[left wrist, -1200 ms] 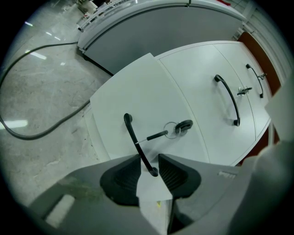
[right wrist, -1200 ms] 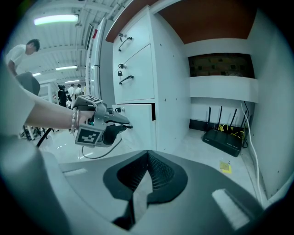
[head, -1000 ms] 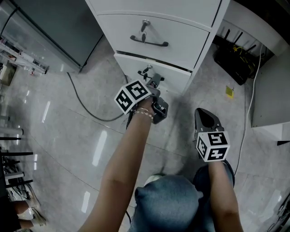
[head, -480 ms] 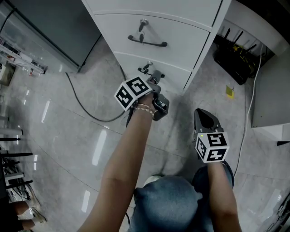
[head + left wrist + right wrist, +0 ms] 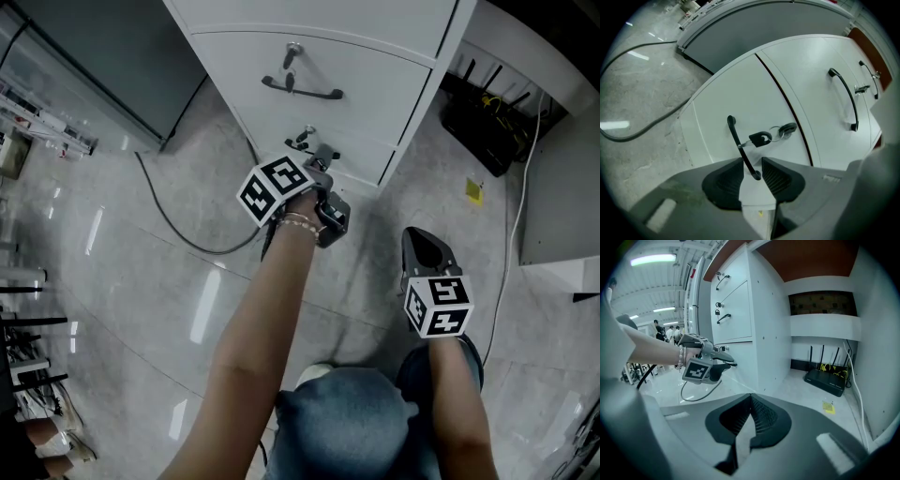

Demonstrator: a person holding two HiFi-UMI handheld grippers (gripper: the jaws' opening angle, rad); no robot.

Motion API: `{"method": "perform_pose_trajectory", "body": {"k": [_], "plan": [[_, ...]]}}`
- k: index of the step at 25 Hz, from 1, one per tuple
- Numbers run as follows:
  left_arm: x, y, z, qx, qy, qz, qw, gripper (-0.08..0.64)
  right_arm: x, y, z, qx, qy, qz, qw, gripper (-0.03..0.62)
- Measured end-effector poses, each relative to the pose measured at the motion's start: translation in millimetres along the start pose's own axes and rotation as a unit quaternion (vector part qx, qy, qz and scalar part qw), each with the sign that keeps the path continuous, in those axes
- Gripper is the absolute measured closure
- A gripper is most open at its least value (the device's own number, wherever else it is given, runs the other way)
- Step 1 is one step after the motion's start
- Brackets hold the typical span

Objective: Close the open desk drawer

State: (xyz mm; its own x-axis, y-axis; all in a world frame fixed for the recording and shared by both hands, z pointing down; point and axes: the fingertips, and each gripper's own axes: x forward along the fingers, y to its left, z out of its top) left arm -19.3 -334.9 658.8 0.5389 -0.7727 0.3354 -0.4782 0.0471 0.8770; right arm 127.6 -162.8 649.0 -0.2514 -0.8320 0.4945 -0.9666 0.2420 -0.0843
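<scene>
Left gripper (image 5: 752, 165) straddles the bottom drawer's (image 5: 726, 89) black handle (image 5: 739, 146), jaws apart, not pinching it. The drawer front looks almost flush with the cabinet, so closing seems nearly done; next comes a last gentle push. Right gripper (image 5: 750, 399) hangs closed and empty, well apart.

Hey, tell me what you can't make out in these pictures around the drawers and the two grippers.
- Head view: the handle of the bottom drawer, largely covered by the left gripper and its marker cube.
- Left gripper view: the bottom drawer's lower edge, blocked by that gripper's own body.
- Head view: the desk top, cut off by the upper edge.
- Head view: print on the yellow floor tag, too small.
</scene>
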Motion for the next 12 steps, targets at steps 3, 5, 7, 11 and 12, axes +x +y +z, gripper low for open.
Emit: {"method": "perform_pose_trajectory", "body": {"k": [3,5,7,11,12], "plan": [[-1,0,0,-0.009,-0.001,0.008,0.9999,0.451,-2,-2,2,0.000,-0.003,-0.003,1.000,0.592],[-1,-1,0,-0.013,0.000,0.013,0.9998,0.451,-4,-2,3,0.000,-0.005,-0.003,1.000,0.592],[-2,-1,-1,-0.020,0.002,0.014,0.9997,0.445,-5,-1,5,-0.001,-0.007,-0.002,1.000,0.593],[-9,0,0,-0.022,0.001,0.015,0.9996,0.445,-10,-1,7,-0.004,-0.010,-0.001,1.000,0.592],[-11,-1,-1,-0.022,0.001,0.016,0.9996,0.445,-11,-2,8,-0.004,-0.011,-0.002,1.000,0.592]]}}
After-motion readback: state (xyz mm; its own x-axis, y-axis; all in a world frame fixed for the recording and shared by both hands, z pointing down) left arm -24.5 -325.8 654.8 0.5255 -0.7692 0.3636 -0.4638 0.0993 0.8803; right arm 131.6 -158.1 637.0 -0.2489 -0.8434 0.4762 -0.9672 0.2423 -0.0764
